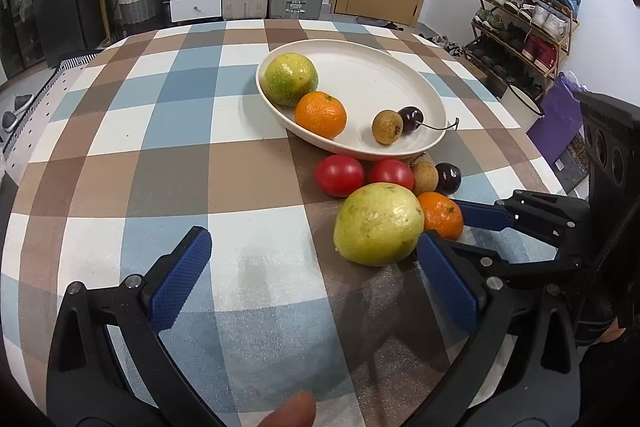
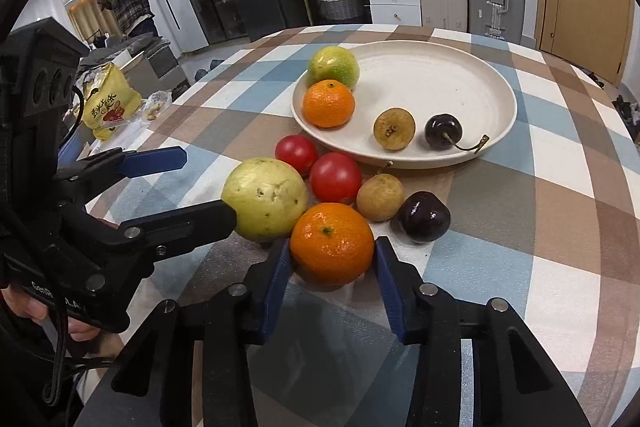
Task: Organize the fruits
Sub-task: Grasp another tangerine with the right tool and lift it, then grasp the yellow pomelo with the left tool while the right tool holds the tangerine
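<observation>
Orange and round, the tangerine point(image 2: 331, 242) sits on the worktop point(image 2: 560, 227) near the plate point(image 2: 440, 75), right between my right gripper point(image 2: 331, 269) pads. They look about touching its sides, but I cannot tell if they squeeze yet. I think it is light, a bit soft, with bumpy skin, so I should hold it at its fat middle, gently. My left gripper point(image 1: 316, 267) is wide apart, one finger beside the big guava point(image 1: 378, 223), which looks heavier and smooth.
</observation>
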{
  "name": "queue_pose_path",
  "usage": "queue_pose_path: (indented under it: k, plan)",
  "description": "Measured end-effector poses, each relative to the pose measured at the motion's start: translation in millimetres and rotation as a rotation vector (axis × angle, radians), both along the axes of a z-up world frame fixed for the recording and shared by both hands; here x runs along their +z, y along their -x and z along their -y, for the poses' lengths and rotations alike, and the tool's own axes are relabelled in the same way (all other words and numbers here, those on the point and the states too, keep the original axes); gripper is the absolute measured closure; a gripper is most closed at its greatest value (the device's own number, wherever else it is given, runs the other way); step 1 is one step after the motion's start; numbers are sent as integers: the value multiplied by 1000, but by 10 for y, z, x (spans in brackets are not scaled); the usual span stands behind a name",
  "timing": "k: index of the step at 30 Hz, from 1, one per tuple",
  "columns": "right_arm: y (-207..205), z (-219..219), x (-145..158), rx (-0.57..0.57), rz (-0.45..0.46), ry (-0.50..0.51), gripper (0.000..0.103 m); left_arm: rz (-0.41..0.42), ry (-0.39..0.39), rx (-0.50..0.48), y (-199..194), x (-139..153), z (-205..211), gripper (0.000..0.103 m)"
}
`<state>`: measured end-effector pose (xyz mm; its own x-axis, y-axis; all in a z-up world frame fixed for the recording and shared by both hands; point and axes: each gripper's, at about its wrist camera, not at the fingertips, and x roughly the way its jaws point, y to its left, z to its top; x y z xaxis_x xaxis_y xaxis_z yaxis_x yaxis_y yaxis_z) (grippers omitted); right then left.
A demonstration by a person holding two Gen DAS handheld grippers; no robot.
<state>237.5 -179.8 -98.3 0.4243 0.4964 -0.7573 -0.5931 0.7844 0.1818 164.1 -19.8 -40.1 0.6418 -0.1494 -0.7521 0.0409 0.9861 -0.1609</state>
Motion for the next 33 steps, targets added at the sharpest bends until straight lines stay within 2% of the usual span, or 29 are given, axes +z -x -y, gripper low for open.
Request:
queue_pose_path:
  k: [13, 24, 25, 29, 33]
  plan:
    - [73, 106, 41, -8, 17, -18, 61, -13, 28, -15, -51, -32, 36, 0]
    - [127, 384, 152, -81, 30, -52, 61, -38, 93, -30, -154, -91, 105, 0]
    - [127, 403, 162, -85, 31, -55, 61, -39, 94, -35, -159, -96, 116, 1]
    - [127, 424, 175, -86, 34, -54, 61, -48, 96, -49, -200, -117, 171, 17]
    - [127, 420, 176, -83, 37, -55, 61, -47, 114, -76, -208, -124, 210, 26]
